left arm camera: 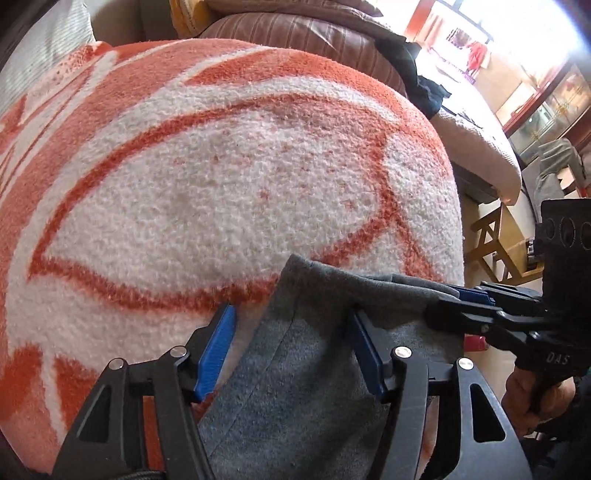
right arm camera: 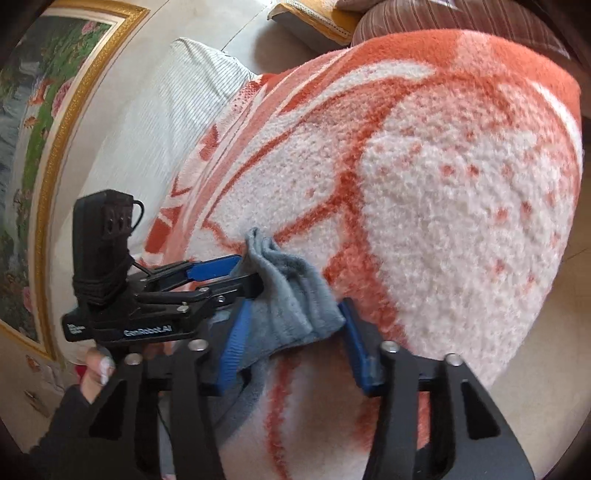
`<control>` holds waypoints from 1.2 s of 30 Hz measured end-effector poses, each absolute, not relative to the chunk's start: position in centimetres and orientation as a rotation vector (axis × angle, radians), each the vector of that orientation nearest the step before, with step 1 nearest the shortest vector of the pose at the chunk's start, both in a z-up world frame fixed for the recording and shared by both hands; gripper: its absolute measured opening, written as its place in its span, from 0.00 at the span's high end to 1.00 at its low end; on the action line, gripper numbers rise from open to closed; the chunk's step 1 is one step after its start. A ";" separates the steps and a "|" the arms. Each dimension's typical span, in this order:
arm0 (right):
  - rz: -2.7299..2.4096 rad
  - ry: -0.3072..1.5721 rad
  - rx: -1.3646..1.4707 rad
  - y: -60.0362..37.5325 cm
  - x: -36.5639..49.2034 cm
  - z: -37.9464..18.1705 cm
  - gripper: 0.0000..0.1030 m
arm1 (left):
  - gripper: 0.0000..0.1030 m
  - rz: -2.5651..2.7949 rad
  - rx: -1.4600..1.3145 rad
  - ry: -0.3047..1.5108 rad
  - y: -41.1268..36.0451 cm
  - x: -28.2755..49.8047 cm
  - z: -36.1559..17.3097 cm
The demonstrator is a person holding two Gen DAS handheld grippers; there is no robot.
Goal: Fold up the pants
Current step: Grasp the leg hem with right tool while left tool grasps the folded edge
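The grey pants [left arm camera: 291, 373] lie on an orange-and-white fleece blanket [left arm camera: 221, 192], with a corner of the cloth reaching forward between both grippers. My left gripper [left arm camera: 291, 350] has its blue pads wide apart, the grey cloth lying loosely between them. My right gripper [right arm camera: 291, 347] also stands open around a bunched fold of the pants [right arm camera: 291, 306]. In the left wrist view the right gripper [left arm camera: 454, 306] touches the cloth's right edge. In the right wrist view the left gripper [right arm camera: 236, 273] comes in from the left at the cloth's tip.
A brown leather cushion [left arm camera: 295, 33] and dark clothes [left arm camera: 424, 88] lie beyond the blanket. A wooden stool [left arm camera: 495, 243] stands on the floor at right. A white ribbed pillow [right arm camera: 155, 122] and a gold-framed picture [right arm camera: 44, 155] are at the left.
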State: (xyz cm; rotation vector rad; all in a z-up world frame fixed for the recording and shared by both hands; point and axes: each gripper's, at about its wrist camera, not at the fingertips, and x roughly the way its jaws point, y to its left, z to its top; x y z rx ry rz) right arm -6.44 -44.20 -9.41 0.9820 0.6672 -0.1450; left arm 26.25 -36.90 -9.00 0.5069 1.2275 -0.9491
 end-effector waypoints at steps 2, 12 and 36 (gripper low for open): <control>-0.137 0.631 1.021 -45.5 -6.8 -9.4 0.81 | 0.78 -1.009 0.475 1.244 -37.7 26.5 -8.5; -0.120 0.616 1.135 -46.1 -8.6 -10.4 0.37 | 0.67 -0.991 0.418 1.302 -37.7 27.4 -8.6; 0.144 0.477 0.972 -40.6 -7.2 -1.8 0.83 | 0.93 -1.011 0.268 1.047 -29.5 23.5 0.4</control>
